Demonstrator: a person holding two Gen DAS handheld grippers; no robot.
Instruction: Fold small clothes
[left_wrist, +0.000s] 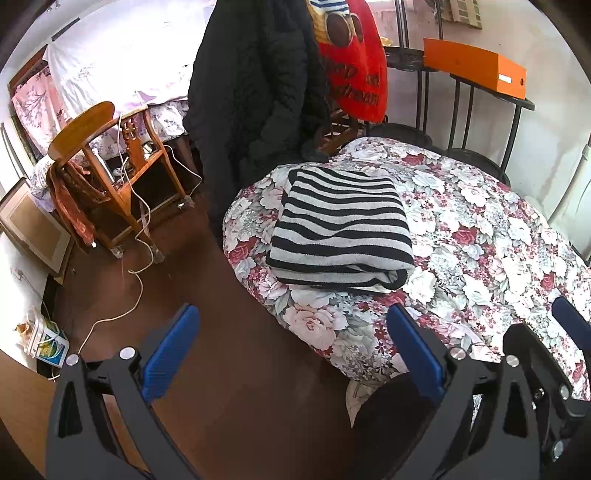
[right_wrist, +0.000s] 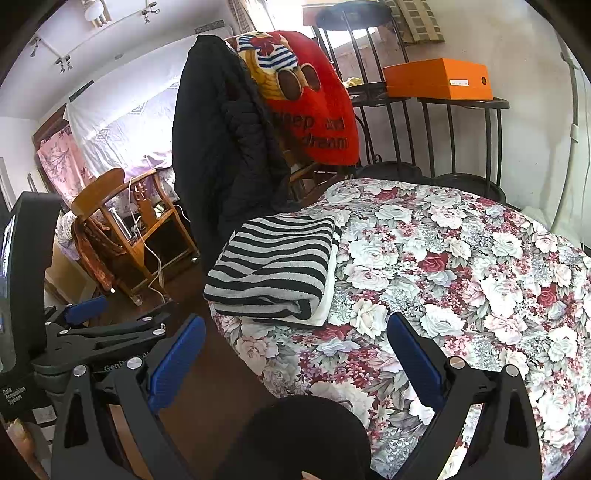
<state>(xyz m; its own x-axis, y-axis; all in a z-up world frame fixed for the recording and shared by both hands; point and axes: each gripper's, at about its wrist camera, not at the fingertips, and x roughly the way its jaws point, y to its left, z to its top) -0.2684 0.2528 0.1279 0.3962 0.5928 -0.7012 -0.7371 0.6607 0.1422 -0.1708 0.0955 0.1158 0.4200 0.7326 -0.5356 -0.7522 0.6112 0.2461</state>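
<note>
Striped top (left_wrist: 341, 230) folded flat on floral quilt (left_wrist: 480, 229) (fold looks finished). Left gripper (left_wrist: 291, 354) and right gripper (right_wrist: 295, 360) spread wide, holding nothing.

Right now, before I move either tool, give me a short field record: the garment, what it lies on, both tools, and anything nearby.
garment: striped top, folded into a neat rectangle; a white layer shows beneath it in the right wrist view
surface: floral cover, garment near its left edge
left tool: open, empty, short of the garment
right tool: open, empty, short of the garment
nearby: black jacket hanging behind; orange box on a metal stand
</note>
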